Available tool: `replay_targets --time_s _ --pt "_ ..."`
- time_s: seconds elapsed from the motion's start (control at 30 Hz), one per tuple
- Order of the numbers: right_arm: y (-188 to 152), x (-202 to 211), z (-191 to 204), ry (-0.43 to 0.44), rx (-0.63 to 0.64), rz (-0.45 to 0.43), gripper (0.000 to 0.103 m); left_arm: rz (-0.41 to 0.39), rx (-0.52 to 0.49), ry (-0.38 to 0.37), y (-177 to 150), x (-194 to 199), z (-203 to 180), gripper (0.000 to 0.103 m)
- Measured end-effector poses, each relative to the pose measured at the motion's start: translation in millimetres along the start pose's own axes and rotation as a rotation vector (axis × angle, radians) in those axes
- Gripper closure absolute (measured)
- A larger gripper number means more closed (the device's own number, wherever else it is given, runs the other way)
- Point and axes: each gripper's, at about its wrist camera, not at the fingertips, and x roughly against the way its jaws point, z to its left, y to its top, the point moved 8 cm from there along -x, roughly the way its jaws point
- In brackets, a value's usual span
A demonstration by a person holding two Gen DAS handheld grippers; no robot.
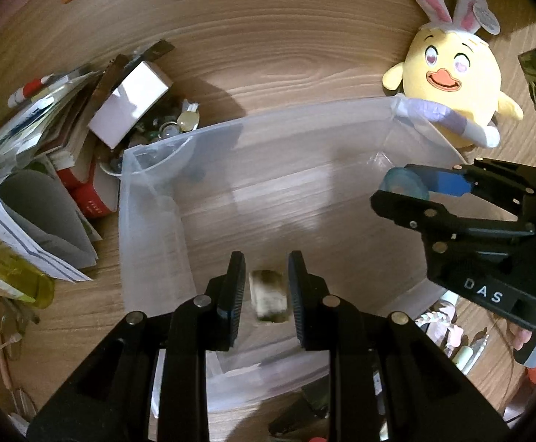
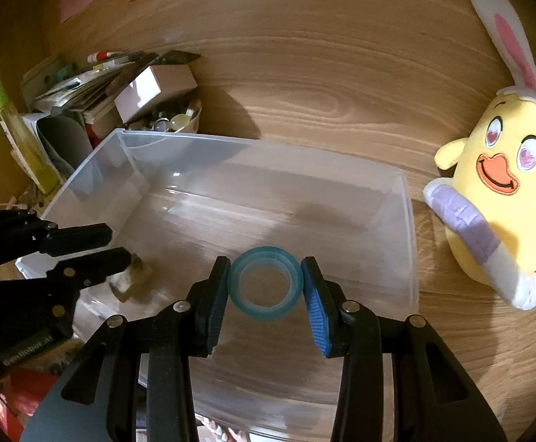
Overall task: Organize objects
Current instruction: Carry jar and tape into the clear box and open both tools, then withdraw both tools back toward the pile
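While right gripper [image 2: 265,291] pinches tape roll [image 2: 265,284], left gripper [image 1: 266,294] seemingly released block [image 1: 269,296].

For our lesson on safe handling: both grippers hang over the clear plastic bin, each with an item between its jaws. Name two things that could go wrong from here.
1. The small pale blurred block sits between the left gripper jaws with gaps on both sides; it may already be falling and could bounce in the clear plastic bin.
2. The teal tape roll in the right gripper is round; released on edge, it might roll towards the block.
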Motion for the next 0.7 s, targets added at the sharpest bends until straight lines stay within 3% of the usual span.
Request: replay_targets --time_s 0.17,0.23,0.3,0.33,0.5,0.7 --pt "-1 0 3 -0.022 0.013 -0.007 0.067 -0.003 0.009 -0.006 3 -1 -1 0.079" --pt "0 3 4 -0.029 0.02 -0.014 0.061 -0.017 0.014 -0.014 4 4 0 0.07" --pt "1 8 6 -0.037 0.024 -0.031 0.045 -0.037 0.014 -0.031 5 12 -1 0.057" --pt "2 11 6 -0.043 0.024 -0.044 0.042 -0.049 0.013 -0.026 5 15 -1 0.05" --pt "4 28 11 -0.072 0.044 -0.09 0.032 -0.109 -0.008 0.012 5 38 -2 0.045" --pt "3 59 16 -0.08 0.035 -0.166 0.021 -0.173 0.004 0.029 -2 67 1 0.029"
